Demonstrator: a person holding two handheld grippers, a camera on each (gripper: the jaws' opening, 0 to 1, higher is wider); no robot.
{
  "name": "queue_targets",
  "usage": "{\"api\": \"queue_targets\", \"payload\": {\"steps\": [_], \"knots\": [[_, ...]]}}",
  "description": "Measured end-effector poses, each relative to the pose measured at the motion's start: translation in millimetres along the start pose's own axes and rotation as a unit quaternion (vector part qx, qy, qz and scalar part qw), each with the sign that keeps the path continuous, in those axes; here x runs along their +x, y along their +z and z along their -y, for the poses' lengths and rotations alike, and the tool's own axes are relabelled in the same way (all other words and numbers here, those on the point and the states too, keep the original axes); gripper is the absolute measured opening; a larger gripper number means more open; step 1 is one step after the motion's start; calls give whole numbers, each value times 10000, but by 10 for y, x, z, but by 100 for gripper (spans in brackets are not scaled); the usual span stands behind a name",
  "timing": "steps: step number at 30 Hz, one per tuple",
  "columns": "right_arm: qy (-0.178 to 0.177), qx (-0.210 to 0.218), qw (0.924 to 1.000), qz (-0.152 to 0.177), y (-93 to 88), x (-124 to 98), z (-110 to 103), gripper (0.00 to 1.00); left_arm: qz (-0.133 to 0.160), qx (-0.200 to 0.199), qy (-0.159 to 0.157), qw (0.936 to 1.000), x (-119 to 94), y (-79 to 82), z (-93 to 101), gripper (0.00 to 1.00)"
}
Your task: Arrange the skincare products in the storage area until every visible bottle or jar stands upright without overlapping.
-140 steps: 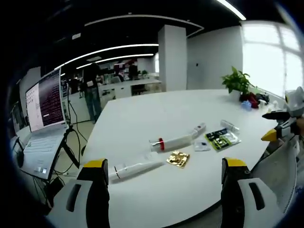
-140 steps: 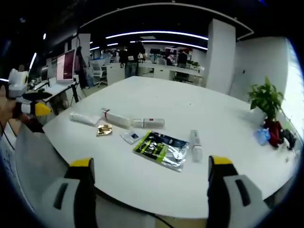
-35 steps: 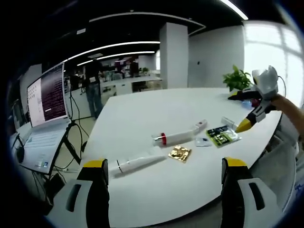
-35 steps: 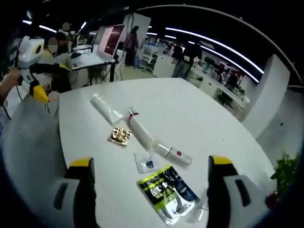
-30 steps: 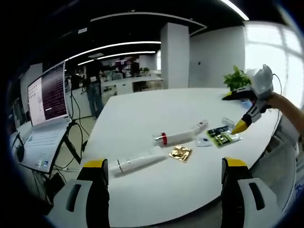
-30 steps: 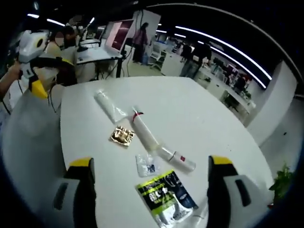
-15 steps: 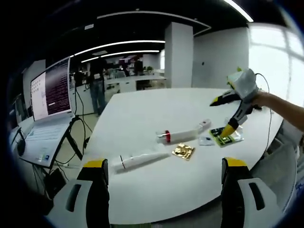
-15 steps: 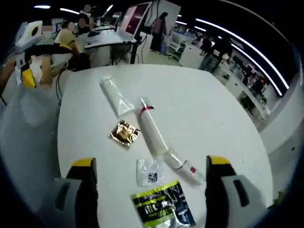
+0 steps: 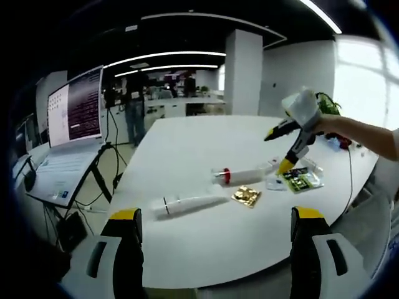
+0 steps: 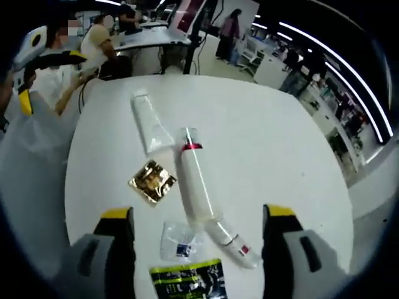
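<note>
White tubes lie flat on counter point(image 10: 268, 143). My right claw point(image 10: 198, 227) spread, hovering above red-banded tube point(image 10: 194, 180), long axis running away between jaws. Left claw point(image 9: 215, 224) spread, well back; second tube point(image 9: 187, 204) crosswise.

Three white tubes point(image 10: 196, 180), one gold sachet point(image 10: 151, 182), one green packet point(image 10: 189, 278), perhaps one clear sachet point(image 10: 177, 242).
</note>
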State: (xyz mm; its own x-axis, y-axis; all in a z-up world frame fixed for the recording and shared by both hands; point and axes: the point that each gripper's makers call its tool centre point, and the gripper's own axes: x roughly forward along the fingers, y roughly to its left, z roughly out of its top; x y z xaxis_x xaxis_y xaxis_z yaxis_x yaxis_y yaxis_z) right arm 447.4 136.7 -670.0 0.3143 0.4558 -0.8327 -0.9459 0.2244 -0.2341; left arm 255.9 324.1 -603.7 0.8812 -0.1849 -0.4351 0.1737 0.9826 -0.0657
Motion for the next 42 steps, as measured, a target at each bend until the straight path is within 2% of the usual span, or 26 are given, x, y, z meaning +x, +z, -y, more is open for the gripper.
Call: {"api": "queue_targets", "payload": {"steps": [6, 16, 19, 23, 29, 42], "knots": [[194, -176, 9994, -210, 40, 195, 33, 71, -32, -75, 70, 9999, -10, -34, -53, 97], [533, -207, 9972, -486, 133, 522, 77, 39, -90, -155, 176, 9997, 1, -56, -158, 97], [612, -179, 9966, -519, 133, 580, 26, 34, -95, -167, 213, 9996, 0, -52, -194, 97], [825, -177, 9943, -647, 115, 687, -35, 33, -115, -191, 247, 9994, 5, -61, -228, 97], [883, -274, 9924, -806, 90, 854, -50, 32, -182, -237, 283, 9992, 12, -108, -273, 97], [1090, -422, 9876, -1048, 27, 1035, -55, 30, -252, -210, 328, 9989, 27, -121, -342, 96]]}}
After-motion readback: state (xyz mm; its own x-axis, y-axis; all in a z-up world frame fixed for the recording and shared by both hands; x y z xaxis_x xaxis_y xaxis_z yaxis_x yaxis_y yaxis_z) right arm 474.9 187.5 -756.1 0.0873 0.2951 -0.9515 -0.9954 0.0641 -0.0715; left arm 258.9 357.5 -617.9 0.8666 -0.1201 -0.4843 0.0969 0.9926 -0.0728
